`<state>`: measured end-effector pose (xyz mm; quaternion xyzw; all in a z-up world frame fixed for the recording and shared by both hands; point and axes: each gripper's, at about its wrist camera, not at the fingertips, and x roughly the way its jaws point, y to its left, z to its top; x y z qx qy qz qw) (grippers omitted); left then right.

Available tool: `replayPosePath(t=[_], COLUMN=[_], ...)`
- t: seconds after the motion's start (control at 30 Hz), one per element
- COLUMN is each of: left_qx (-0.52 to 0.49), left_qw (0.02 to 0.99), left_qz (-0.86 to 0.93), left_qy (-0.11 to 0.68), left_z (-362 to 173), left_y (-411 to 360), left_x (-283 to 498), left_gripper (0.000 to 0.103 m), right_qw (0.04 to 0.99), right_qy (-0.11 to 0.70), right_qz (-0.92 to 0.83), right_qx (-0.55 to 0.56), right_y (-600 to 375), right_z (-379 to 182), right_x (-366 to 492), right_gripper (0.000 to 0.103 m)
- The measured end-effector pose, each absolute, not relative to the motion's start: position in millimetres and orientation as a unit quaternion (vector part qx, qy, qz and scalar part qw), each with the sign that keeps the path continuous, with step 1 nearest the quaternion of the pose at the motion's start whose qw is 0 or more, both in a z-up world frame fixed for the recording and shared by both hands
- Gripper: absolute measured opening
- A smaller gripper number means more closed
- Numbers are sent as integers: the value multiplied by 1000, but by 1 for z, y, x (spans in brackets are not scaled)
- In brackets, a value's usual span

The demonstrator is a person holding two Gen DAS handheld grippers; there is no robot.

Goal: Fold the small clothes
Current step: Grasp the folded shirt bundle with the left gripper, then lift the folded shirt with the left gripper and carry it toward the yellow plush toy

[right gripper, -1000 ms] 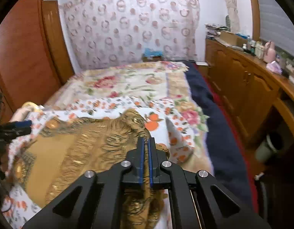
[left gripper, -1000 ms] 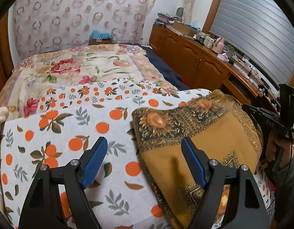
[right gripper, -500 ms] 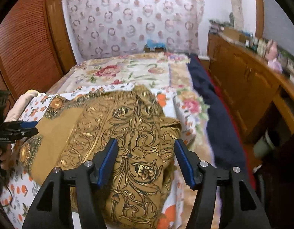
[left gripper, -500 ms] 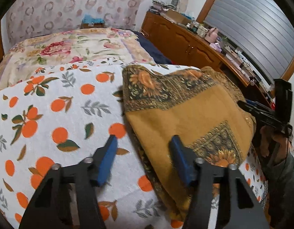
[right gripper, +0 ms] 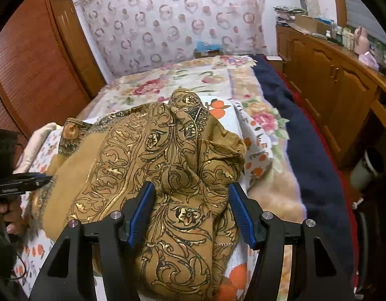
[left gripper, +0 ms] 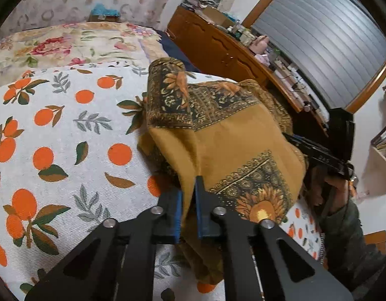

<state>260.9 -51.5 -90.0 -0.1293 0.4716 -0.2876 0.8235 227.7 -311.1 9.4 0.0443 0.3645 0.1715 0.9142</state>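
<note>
A mustard-brown cloth with dark floral borders (left gripper: 233,135) lies partly folded on a white cover printed with oranges (left gripper: 55,125). My left gripper (left gripper: 188,200) is shut on the cloth's near left edge, pinching a raised fold between its blue pads. In the right wrist view the same cloth (right gripper: 167,155) shows its gold scroll pattern, bunched up. My right gripper (right gripper: 191,208) is open, its blue pads on either side of the bunched cloth. The right gripper also shows in the left wrist view (left gripper: 318,150), and the left gripper in the right wrist view (right gripper: 29,180).
The orange-print cover lies on a bed with a floral blanket (right gripper: 182,82) and a dark blue blanket edge (right gripper: 305,130). A wooden sideboard with clutter (right gripper: 343,75) runs along the right. A wooden wardrobe (right gripper: 29,70) stands left. A dark bin (right gripper: 368,170) is on the floor.
My left gripper moved in and closed on the cloth's left edge, lifting a fold. My right gripper opened from shut, let go of the cloth, and now straddles the bunched part.
</note>
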Motion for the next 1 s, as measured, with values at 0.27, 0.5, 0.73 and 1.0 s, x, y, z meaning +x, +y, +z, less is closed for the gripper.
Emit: replayPosePath(t=[0.27, 0.5, 0.73, 1.0], left_qx=[-122, -89, -95, -79], left_qw=[859, 891, 883, 883], left_qz=[-308, -253, -220, -204], left_qy=[391, 367, 404, 416], left_z=[-25, -4, -45, -62], left_y=[-43, 9, 32, 29], left_x=[227, 202, 204, 205], left_gripper=[7, 7, 7, 7], right_qw=[918, 922, 907, 891], right_qy=[344, 321, 359, 397], right_qz=[190, 215, 221, 218], right_qx=[51, 33, 17, 25], right_y=[-320, -296, -270, -261], right_z=[22, 34, 6, -11], right_x=[218, 199, 217, 231], right_gripper=[63, 63, 67, 67])
